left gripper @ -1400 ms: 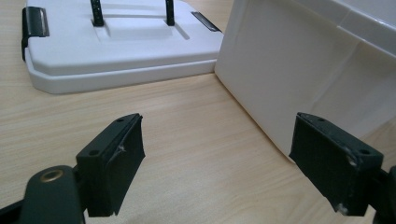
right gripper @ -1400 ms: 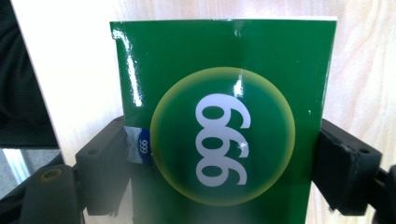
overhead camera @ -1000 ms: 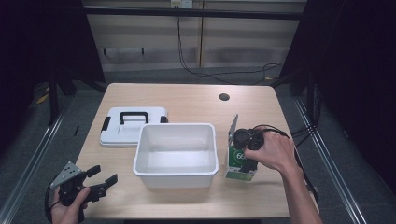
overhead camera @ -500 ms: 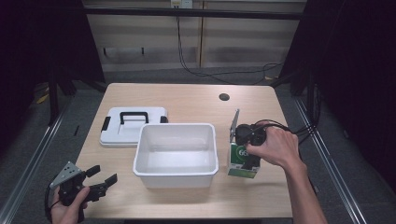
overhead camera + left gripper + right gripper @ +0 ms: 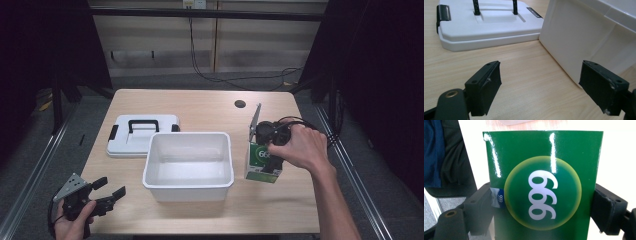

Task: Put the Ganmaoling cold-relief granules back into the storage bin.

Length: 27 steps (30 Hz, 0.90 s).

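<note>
A green box (image 5: 261,164) with a white number in a yellow circle stands at the right of the white bin (image 5: 187,181). My right gripper (image 5: 270,145) comes down on it from above. In the right gripper view the box (image 5: 544,152) sits between the jaws of my right gripper (image 5: 544,212), with both pads pressed against its sides. Whether the box rests on the table or hangs just above it, I cannot tell. My left gripper (image 5: 111,191) is held low at the table's front left corner, open, with bare wood between the jaws of the left gripper (image 5: 541,85).
The bin is empty and sits mid-table; its wall (image 5: 584,42) is close to my left gripper's right jaw. A white lid (image 5: 142,136) with a black handle lies flat behind the bin's left. A dark round hole (image 5: 240,104) marks the table's far right.
My right gripper and the green box have shifted slightly to the right, away from the bin. The left gripper has not moved.
</note>
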Available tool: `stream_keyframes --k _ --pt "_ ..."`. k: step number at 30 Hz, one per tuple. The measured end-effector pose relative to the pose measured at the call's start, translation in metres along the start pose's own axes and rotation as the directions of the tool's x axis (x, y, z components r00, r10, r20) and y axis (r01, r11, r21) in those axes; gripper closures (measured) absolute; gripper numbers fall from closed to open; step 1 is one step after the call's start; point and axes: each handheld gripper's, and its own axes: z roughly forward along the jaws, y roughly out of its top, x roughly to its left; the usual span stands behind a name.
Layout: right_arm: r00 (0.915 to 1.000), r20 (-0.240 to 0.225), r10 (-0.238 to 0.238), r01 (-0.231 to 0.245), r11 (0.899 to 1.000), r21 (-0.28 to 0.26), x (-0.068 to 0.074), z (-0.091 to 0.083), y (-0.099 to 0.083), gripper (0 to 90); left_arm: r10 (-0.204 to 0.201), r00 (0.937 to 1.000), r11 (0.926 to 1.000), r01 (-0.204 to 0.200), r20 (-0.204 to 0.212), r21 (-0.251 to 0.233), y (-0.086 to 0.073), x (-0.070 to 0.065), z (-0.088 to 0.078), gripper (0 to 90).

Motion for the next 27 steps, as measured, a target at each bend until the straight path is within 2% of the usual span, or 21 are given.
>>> stream_keyframes --k 7,15,16,18,27 --pt "1.0000 0.000 0.006 -0.006 1.000 0.003 -0.001 -0.008 0.001 16.3 -0.002 1.0000 1.0000 0.002 0.001 0.001 0.000 0.000 0.000 17.0" --pt "0.9998 0.010 0.015 -0.015 1.000 -0.025 0.000 -0.028 0.002 16.2 -0.001 1.0000 1.0000 0.001 -0.001 0.001 0.000 0.000 0.000 17.0" --pt "0.9998 0.020 -0.002 0.003 0.999 -0.034 0.000 -0.031 0.004 16.2 -0.002 1.0000 1.0000 0.002 -0.001 0.000 0.000 0.000 0.000 17.0" --pt "0.9997 0.025 -0.007 0.008 0.999 -0.036 0.000 -0.035 0.007 16.2 0.002 1.0000 1.0000 -0.002 0.000 0.004 0.000 0.000 0.000 17.0" --pt "0.9995 0.027 -0.013 0.014 0.999 -0.036 -0.001 -0.048 0.014 16.2 0.004 1.0000 1.0000 -0.004 -0.002 0.007 0.000 0.001 0.000 17.0"
